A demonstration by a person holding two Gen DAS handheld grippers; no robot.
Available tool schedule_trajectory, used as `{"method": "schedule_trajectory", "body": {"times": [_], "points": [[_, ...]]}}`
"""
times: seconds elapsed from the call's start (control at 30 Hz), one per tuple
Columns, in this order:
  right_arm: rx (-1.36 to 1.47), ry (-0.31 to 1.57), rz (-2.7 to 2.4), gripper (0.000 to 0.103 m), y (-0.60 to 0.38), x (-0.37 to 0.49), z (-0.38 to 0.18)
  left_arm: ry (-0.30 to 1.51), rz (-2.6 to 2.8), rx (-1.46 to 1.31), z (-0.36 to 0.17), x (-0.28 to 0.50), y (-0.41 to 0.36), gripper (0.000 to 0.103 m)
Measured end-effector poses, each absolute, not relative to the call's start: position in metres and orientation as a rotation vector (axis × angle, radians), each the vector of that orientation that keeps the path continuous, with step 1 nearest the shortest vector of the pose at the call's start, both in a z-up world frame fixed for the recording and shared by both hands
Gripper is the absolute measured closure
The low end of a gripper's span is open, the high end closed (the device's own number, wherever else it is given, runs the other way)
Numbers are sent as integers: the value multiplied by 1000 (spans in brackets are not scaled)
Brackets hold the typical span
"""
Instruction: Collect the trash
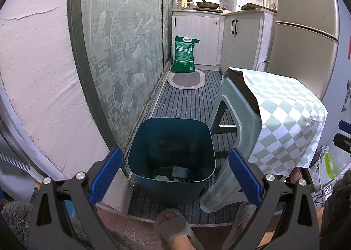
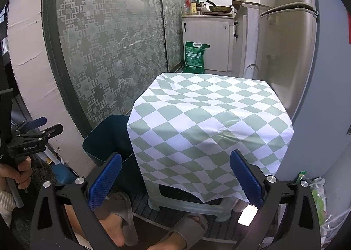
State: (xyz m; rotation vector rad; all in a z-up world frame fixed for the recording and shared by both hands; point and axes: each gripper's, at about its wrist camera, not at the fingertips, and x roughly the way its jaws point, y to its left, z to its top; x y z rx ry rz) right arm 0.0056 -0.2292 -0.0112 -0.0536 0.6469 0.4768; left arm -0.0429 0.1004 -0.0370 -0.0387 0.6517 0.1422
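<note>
While your left gripper (image 1: pixel 175 173) hangs over the teal bin (image 1: pixel 172 155), its blue pads (image 1: pixel 106 175) stand wide apart and hold nothing. Through that left wrist view, the bin stands on the striped mat (image 1: pixel 188 98), just beside the pale stool (image 1: pixel 232 140), and the trash lies at its bottom: a blue piece (image 1: pixel 179 171) and some pale scraps (image 1: pixel 162 177) next to it. A checked cloth (image 1: pixel 283 123) drapes the stool's top, with one corner folded back. Your slippered foot (image 1: pixel 175 228) sits below the bin, at the mat's near edge. A green bag (image 1: pixel 183 55) stands against the far cabinets.

Over on the right wrist view, your right gripper (image 2: pixel 175 175) faces the cloth-covered stool (image 2: pixel 210 118) with its jaws likewise spread wide and empty. Nothing lies on the cloth. The bin's rim (image 2: pixel 105 138) shows to the left of the stool, partly hidden behind the cloth, so its contents cannot be seen here. Your left hand (image 2: pixel 15 173) grips the other tool's handle at the far left. Both feet (image 2: pixel 118 223) rest just in front of the stool.
</note>
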Motion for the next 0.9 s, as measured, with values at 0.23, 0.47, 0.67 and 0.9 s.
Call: {"method": "schedule_trajectory", "body": {"times": [0.23,0.47,0.67,0.9], "points": [[-57,654,478,4,-227,6,-13,655,138,-39,-38,-42,101,4],[-58,657,473,4,-228,7,-14,656,140,-37,-38,-43,99,4],[-53,658,471,4,-229,7,-14,657,139,-39,-38,-43,100,4],[-50,660,466,4,-230,7,-14,656,138,-38,-38,-43,99,4]]}}
